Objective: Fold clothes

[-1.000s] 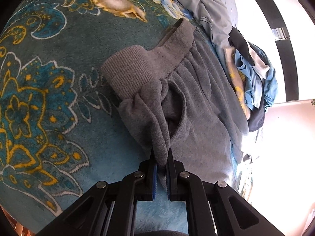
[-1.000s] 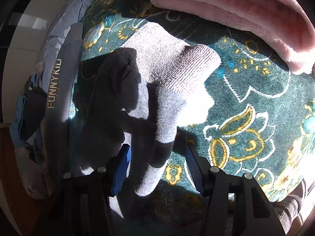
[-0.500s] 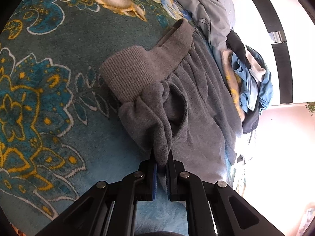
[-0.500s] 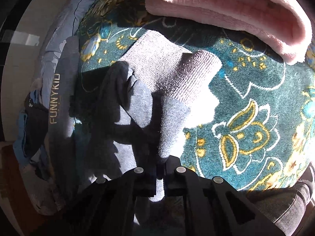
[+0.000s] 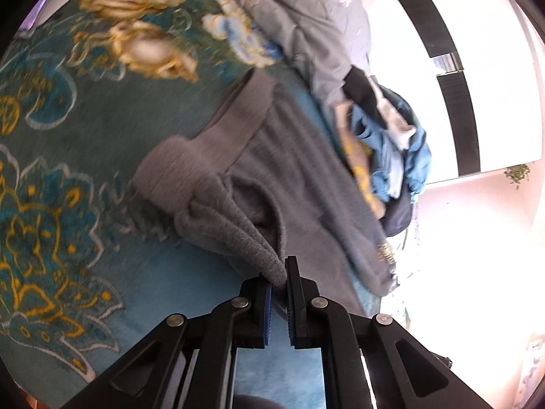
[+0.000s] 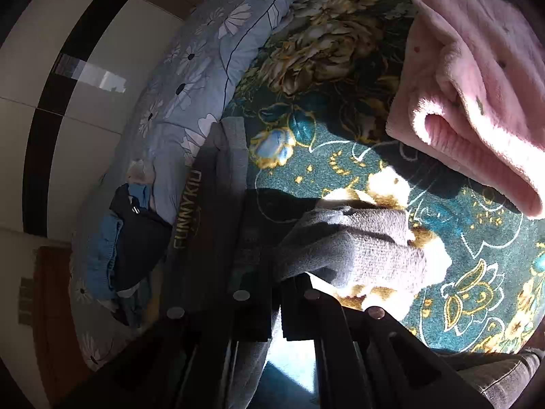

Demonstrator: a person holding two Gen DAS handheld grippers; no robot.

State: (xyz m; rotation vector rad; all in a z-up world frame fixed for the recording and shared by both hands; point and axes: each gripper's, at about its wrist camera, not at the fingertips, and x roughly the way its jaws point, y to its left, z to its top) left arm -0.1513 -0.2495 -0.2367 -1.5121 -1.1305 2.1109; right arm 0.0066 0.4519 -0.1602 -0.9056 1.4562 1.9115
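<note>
Grey knit trousers [image 5: 293, 177] with ribbed cuffs lie on a teal floral blanket [image 5: 68, 177]. My left gripper [image 5: 280, 277] is shut on a bunched fold of their grey fabric near one ribbed cuff [image 5: 177, 170]. In the right wrist view my right gripper [image 6: 277, 284] is shut on the same grey trousers [image 6: 354, 248] just below a ribbed cuff, which is lifted and catches the sunlight. The trousers' long leg [image 6: 218, 204] with yellow lettering stretches away on the left, in shadow.
A folded pink fleece garment [image 6: 477, 85] lies at the upper right on the blanket [image 6: 477, 238]. A pile of blue and dark clothes [image 5: 391, 143] sits beside a pale floral duvet [image 6: 204, 58]. White cupboard doors with black strips [image 6: 44, 102] stand behind.
My right gripper closed on the grey cuffed leg and has lifted it, tilting upward. The left gripper, still shut, pulled its fold up and toward the right.
</note>
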